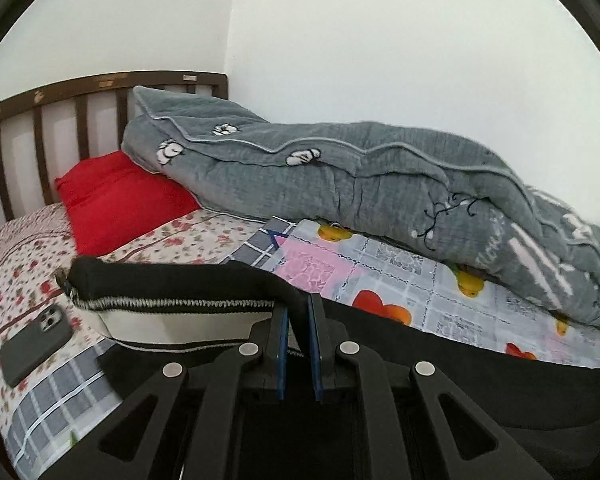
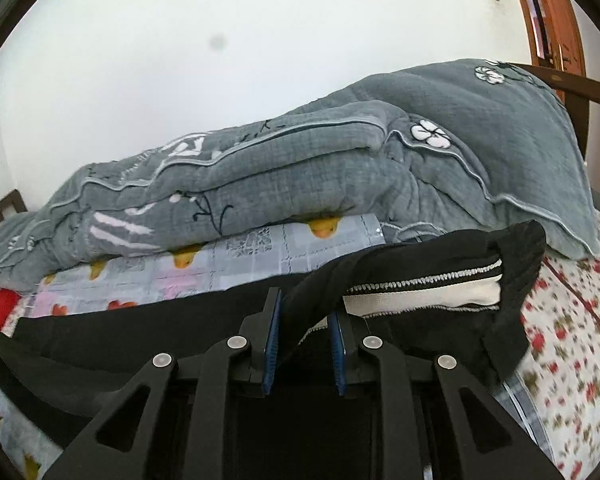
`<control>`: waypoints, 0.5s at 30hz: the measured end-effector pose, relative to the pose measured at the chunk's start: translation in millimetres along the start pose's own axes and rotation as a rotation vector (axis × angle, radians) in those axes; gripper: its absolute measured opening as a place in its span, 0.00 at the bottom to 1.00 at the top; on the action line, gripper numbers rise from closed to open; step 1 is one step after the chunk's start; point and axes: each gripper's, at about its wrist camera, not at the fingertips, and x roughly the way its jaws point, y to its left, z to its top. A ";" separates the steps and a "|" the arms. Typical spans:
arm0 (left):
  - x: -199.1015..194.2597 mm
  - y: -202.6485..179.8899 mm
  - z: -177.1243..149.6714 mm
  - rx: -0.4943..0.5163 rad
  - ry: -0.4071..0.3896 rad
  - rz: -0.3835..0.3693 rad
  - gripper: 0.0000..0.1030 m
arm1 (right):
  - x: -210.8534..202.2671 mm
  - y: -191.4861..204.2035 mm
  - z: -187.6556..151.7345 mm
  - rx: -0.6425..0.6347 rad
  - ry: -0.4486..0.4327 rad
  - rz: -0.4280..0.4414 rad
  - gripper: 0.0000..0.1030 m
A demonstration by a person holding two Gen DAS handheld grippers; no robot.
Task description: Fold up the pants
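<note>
A phone [image 1: 36, 346] lies near the bed's [image 1: 24, 280] left edge, with a red pillow [image 1: 120, 204] by the headboard [image 1: 60, 100]. The left gripper [image 1: 298, 312] has its jaws clamped on the black pants' [image 1: 172, 280] waistband, raised off the bed. The right gripper [image 2: 306, 312] likewise pinches the waistband between its jaws. A grey quilt [image 2: 300, 168] lies along the bed's far edge.
</note>
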 end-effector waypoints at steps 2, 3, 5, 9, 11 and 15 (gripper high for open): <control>14.8 -9.0 -1.9 0.009 0.005 0.008 0.09 | 17.4 3.2 -0.1 0.012 0.005 -0.017 0.21; 22.5 -13.6 -3.5 0.012 0.009 0.013 0.09 | 27.3 5.2 -0.9 0.021 0.011 -0.025 0.21; 35.8 -22.3 -7.8 0.018 0.017 0.023 0.09 | 44.4 8.7 -2.8 0.028 0.018 -0.042 0.21; 53.1 -33.7 -21.7 0.060 0.010 0.051 0.09 | 75.8 11.4 -8.0 0.056 0.033 -0.064 0.21; 59.5 -33.3 -25.7 0.059 0.022 0.047 0.10 | 85.8 9.2 -9.7 0.074 0.040 -0.060 0.21; 72.5 -21.5 -35.4 -0.006 0.057 0.024 0.12 | 103.9 6.7 -17.2 0.082 0.052 -0.056 0.22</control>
